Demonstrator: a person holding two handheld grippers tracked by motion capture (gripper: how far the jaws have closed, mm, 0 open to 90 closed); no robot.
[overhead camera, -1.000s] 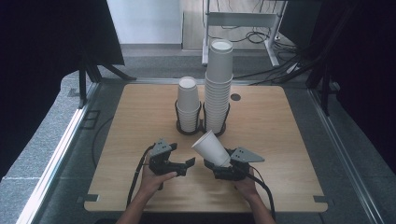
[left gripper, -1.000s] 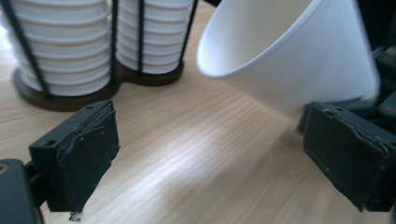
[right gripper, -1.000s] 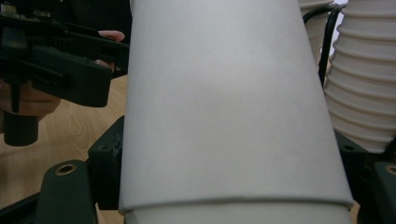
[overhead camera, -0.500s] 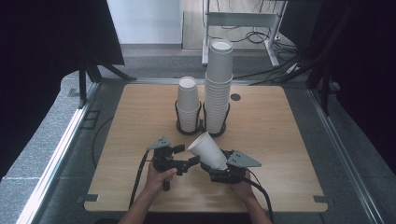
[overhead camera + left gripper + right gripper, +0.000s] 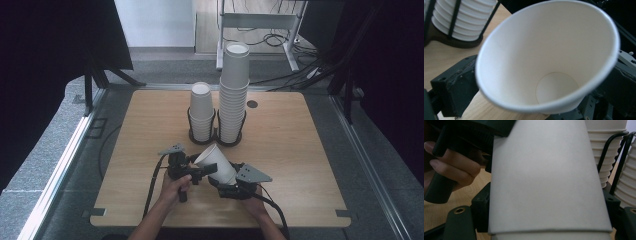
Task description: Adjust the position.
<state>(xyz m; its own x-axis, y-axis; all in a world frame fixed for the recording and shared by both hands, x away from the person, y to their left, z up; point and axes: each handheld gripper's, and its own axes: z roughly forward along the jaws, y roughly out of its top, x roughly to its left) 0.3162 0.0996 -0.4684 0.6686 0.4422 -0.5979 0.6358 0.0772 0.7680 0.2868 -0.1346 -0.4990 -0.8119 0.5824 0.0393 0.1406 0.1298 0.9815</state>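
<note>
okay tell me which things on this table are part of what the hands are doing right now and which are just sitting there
In the job:
- white paper cup, tilted, gripped near its base by the right gripper
- left gripper, jaws just opened, at the cup's rim

Just sitting there:
- short cup stack in its black wire holder
- tall cup stack in its holder
- wooden table

Cup (image 5: 549, 177) hides right gripper (image 5: 226, 181) pads; base prob. cut off.

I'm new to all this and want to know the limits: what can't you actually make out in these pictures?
- Right gripper view: the paper cup hides the right gripper's fingers almost wholly.
- Left gripper view: the cup's rim is blurred and cut off at the top edge.
- High view: the two cup stacks have ribs too small to count.
</note>
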